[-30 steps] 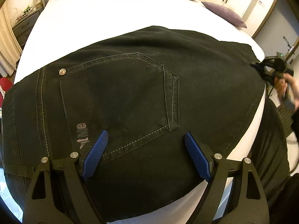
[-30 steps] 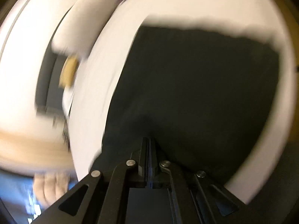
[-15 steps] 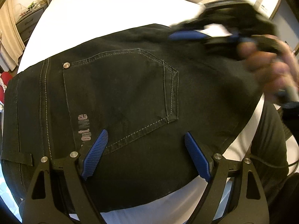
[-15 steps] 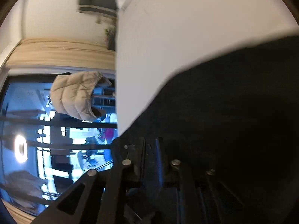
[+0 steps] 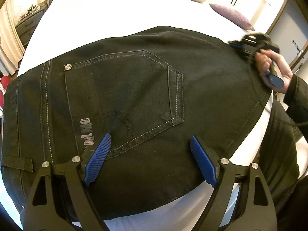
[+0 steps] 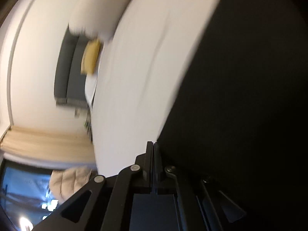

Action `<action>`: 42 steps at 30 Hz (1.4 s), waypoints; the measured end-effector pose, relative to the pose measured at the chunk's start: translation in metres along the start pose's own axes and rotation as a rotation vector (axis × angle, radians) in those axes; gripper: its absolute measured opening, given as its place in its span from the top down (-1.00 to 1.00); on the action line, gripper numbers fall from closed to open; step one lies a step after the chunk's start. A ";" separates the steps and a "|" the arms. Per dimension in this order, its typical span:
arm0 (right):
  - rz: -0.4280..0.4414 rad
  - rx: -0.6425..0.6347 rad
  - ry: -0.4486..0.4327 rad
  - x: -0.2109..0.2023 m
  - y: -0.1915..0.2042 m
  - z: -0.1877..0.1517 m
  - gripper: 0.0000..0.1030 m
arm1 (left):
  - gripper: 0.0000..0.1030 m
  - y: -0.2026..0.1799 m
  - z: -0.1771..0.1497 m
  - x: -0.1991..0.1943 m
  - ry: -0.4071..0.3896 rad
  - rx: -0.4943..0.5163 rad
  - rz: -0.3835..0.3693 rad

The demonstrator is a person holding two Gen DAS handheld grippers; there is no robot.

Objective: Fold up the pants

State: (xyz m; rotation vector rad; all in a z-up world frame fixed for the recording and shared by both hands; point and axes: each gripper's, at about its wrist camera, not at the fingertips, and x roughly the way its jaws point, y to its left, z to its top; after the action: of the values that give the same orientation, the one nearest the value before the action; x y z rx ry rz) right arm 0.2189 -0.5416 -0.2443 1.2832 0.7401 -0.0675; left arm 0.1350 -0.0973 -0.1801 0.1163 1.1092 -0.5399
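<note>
Black pants [image 5: 134, 96] lie on the bed [image 5: 119, 17]; left tool [image 5: 150, 154] gapes above them, right tool [image 6: 153, 148] pinched together, seemingly empty

The left gripper [image 5: 149, 158] has black angular arms with triangular cut-outs, round silver screws at the joints and ribbed blue pads [image 5: 98, 159]. The right gripper [image 6: 153, 148] shares the black frame and silver screws. The right hand [image 5: 273, 67] emerges from a dark sleeve [image 5: 297, 98].
</note>
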 end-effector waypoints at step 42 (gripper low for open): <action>-0.023 -0.122 0.146 -0.143 -0.086 0.005 0.77 | -0.53 -0.055 0.123 0.063 -0.036 -0.001 -0.102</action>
State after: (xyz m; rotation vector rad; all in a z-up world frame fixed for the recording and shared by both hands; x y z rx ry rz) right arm 0.0727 -0.6229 -0.2398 1.1715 0.8710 0.0524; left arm 0.2309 -0.2106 -0.1699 0.0491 1.0843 -0.6307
